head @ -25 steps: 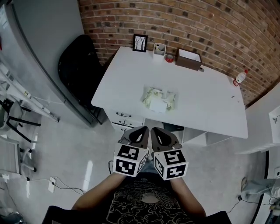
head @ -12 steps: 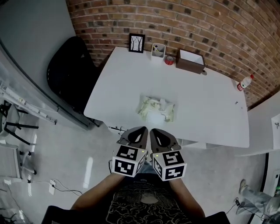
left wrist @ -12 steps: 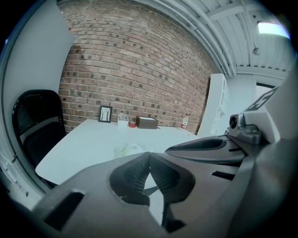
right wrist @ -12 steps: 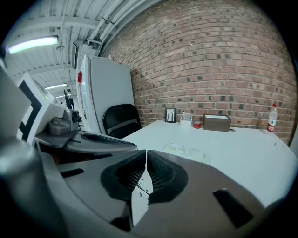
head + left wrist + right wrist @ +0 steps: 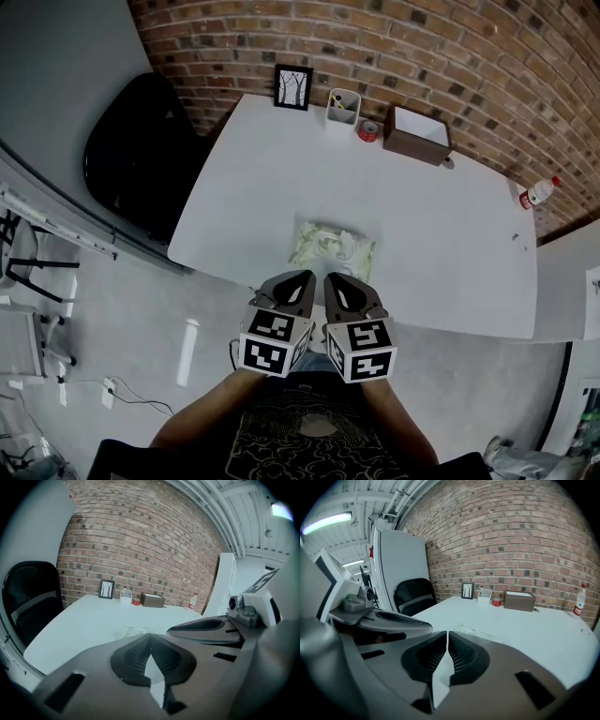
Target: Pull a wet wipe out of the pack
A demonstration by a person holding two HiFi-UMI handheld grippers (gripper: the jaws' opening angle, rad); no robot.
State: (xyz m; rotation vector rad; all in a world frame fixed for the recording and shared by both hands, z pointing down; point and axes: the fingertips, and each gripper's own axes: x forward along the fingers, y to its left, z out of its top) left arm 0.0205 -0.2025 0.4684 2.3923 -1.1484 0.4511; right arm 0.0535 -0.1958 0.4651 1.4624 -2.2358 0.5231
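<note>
1. As seen from the head view, the wipe pack [image 5: 330,248] lies flat on the white tabletop [image 5: 412,206], near its front edge and directly ahead of both claws. The left claw [image 5: 302,279] and the right claw [image 5: 334,280] are held side by side just short of that edge, apart from the pack. A picture frame [image 5: 293,86], a white cup [image 5: 343,105], a red roll [image 5: 367,129] and a brown box [image 5: 416,134] stand along the far edge, well apart from the pack.
2. Left gripper view: the jaws of the left claw [image 5: 150,637] meet at their tips and grip nothing. The pack shows just beyond them as a pale green patch on the tabletop.
3. Right gripper view: the jaws of the right claw [image 5: 446,634] are likewise closed tip to tip, with nothing between them. The pack lies ahead, slightly to the right.
4. Handling, as a judgement: the pack looks like a soft, crinkled film pouch. It is probably light enough to slide or lift with the wipe.
   - Pin one end of the pouch with one claw.
   - Pinch the wipe at the top-face opening with the other claw.
   - Expect a thin, limp, damp sheet; take a shallow grip and pull steadily.
   - No view shows whether the flap is open or whether a wipe protrudes.
</note>
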